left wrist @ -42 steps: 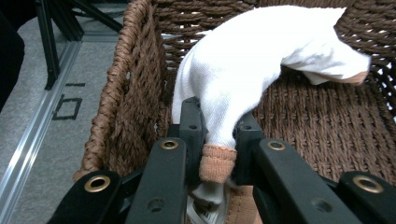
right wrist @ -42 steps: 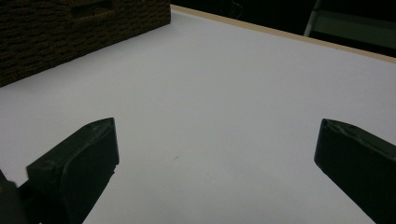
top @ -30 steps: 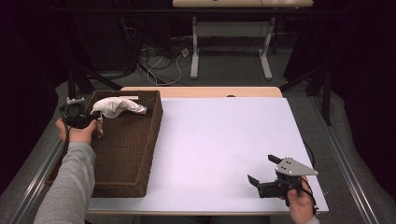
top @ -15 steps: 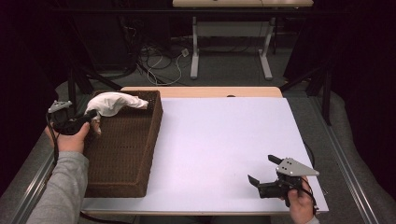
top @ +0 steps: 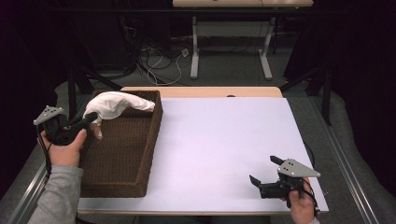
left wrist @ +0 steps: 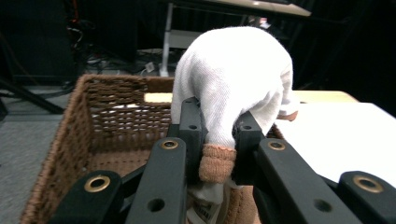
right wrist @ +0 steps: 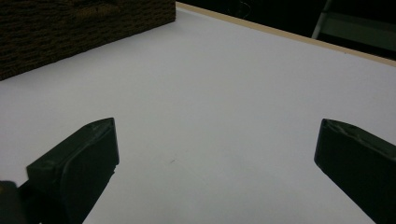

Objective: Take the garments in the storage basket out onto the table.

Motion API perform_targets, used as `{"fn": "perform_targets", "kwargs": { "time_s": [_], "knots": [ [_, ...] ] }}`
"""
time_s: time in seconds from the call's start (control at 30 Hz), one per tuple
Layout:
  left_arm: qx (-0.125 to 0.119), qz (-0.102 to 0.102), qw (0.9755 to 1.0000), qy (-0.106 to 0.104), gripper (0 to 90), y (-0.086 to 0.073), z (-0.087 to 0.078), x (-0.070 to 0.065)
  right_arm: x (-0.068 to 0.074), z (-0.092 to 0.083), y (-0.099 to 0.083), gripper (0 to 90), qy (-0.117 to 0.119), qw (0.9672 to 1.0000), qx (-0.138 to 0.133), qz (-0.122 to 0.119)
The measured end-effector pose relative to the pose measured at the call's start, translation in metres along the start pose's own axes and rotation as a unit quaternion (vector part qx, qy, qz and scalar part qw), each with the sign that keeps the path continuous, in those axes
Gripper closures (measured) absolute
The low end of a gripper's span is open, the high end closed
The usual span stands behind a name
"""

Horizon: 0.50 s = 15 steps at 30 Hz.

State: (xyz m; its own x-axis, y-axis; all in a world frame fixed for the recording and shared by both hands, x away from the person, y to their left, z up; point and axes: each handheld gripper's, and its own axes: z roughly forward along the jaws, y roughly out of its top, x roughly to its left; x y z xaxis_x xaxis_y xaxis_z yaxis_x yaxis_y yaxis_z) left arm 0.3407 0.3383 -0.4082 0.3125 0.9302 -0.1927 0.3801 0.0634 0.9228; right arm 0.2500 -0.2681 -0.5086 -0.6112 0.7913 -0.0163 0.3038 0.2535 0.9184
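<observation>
Left tool (top: 88, 120) clamped on white sock (top: 116, 103) at basket's (top: 140, 182) 10 o'clock corner, sock's length trailing toward 3 o'clock over the rim; right tool (top: 263, 171) wide open, empty, on the counter (top: 224, 140).

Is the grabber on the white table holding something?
No, the right gripper has its jaws wide apart over the bare white table, with nothing between them.
</observation>
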Motion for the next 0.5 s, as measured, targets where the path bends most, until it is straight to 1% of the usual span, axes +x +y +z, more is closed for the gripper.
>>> {"fn": "perform_targets", "kwargs": {
  "time_s": [0.1,0.2,0.27,0.37,0.43,0.5],
  "knots": [
    [-0.004,0.003,0.9999,-0.010,78.9,0.000,-0.006,-0.006,0.001,-0.001,0.000,0.0,0.002,1.0000,-0.001,0.001],
    [-0.009,0.006,0.9997,-0.021,78.9,-0.001,-0.011,-0.012,0.000,-0.001,0.000,0.0,-0.001,1.0000,-0.003,-0.004],
    [-0.008,0.008,0.9996,-0.027,78.8,-0.002,-0.014,-0.016,0.001,-0.001,0.000,0.0,0.002,1.0000,-0.002,0.000],
    [-0.008,0.014,0.9993,-0.033,78.9,-0.003,-0.017,-0.021,0.001,-0.001,0.000,0.0,0.001,1.0000,0.002,-0.002],
    [-0.011,0.013,0.9991,-0.038,78.8,-0.004,-0.019,-0.026,0.002,-0.001,0.000,0.0,0.000,1.0000,0.004,-0.001],
    [-0.010,0.019,0.9988,-0.045,78.9,-0.004,-0.020,-0.030,0.002,-0.001,0.000,0.0,0.001,1.0000,0.004,-0.001]
  ]
}}
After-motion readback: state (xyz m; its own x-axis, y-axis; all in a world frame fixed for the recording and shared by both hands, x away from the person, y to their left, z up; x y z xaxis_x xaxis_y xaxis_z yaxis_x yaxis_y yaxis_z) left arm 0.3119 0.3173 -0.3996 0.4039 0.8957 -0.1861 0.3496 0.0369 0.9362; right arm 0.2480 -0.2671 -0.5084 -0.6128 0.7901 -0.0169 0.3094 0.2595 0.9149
